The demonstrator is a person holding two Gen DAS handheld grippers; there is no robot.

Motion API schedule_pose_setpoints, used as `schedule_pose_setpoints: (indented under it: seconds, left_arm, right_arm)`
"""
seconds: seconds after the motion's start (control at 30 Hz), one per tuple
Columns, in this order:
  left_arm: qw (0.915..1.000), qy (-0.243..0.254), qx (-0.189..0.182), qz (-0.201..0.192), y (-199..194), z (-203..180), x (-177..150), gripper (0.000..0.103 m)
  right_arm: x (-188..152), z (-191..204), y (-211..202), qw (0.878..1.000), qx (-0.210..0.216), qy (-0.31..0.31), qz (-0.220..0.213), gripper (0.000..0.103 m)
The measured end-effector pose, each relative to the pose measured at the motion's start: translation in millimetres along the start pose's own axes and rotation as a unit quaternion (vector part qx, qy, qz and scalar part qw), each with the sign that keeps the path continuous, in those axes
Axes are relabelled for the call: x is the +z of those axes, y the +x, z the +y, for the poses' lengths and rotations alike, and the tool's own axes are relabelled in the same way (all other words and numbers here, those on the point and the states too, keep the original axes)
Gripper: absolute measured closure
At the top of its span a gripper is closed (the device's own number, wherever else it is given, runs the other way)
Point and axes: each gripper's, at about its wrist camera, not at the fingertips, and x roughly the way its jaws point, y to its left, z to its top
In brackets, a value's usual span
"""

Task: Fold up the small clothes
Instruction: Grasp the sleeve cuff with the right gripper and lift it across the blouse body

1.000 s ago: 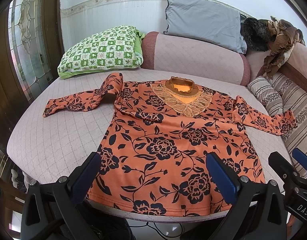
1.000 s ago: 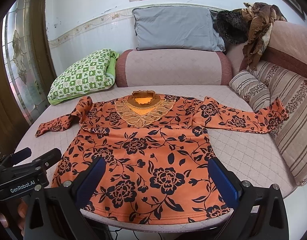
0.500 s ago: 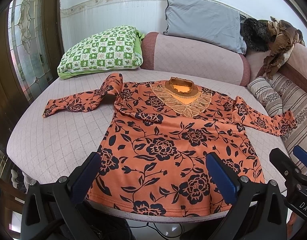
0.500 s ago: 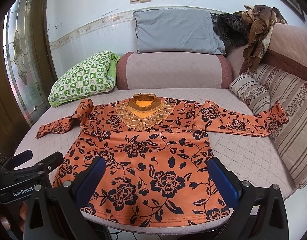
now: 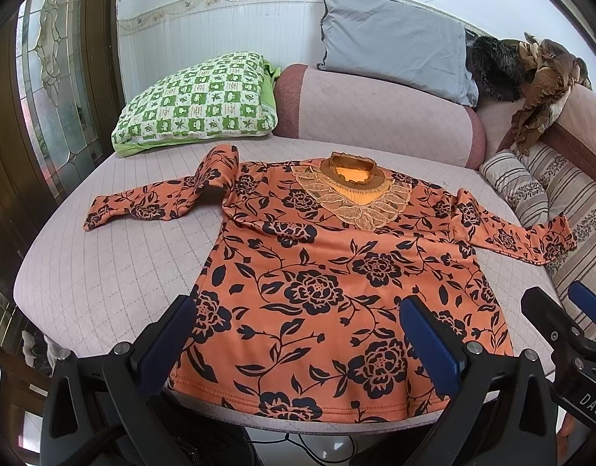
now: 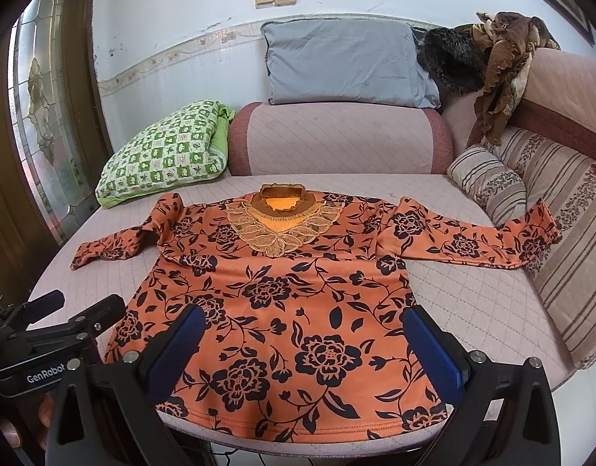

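An orange long-sleeved top with black flowers (image 5: 321, 283) (image 6: 282, 303) lies flat, front up, on the pink quilted sofa seat (image 5: 104, 272) (image 6: 472, 303), collar at the far side, hem at the near edge. Its left sleeve (image 5: 154, 202) bends and bunches near the shoulder; its right sleeve (image 6: 472, 244) reaches onto a striped cushion. My left gripper (image 5: 298, 334) hovers open above the hem, nothing between its blue pads. My right gripper (image 6: 302, 345) is open too, over the hem. Each gripper shows at the edge of the other's view.
A green checked pillow (image 5: 197, 105) lies at the back left, a grey pillow (image 6: 348, 66) on the backrest. Striped cushions (image 6: 488, 178) and a brown scarf pile (image 6: 503, 58) crowd the right side. A glass-panelled door (image 5: 53, 77) stands left. The seat edge drops off just below the hem.
Both views have tilted up a little and drawn slightly back, so the top sits lower in frame. The garment has not moved and both grippers stay open.
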Motion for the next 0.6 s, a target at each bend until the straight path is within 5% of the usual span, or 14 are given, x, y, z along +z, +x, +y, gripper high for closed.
schedule_pose_setpoints:
  seconds: [0.23,0.33,0.5,0.6]
  left_arm:
    - [1.0,0.0,-0.002,0.002,2.6,2.0,-0.1,0.0]
    - [0.9997,-0.016,-0.009,0.019,20.9,12.6,-3.7,0.0]
    - [0.9946,-0.043,-0.006,0.094,77.4,35.7,-21.1,0.0]
    - [0.9944,-0.036,0.006,0.099,95.4,39.2,-24.1,0.0]
  right_arm:
    - [1.0,-0.8,1.6,1.0,0.003,0.004,0.0,0.0]
    - [-5.3,-20.0,12.5,0.998,0.041,0.041,0.006,0.0]
    - [-24.5,-101.8,51.0,0.98,0.074,0.178,0.052,0.0]
    - [-22.5,-171.6,65.0,0.966,0.035,0.254,0.032,0.0]
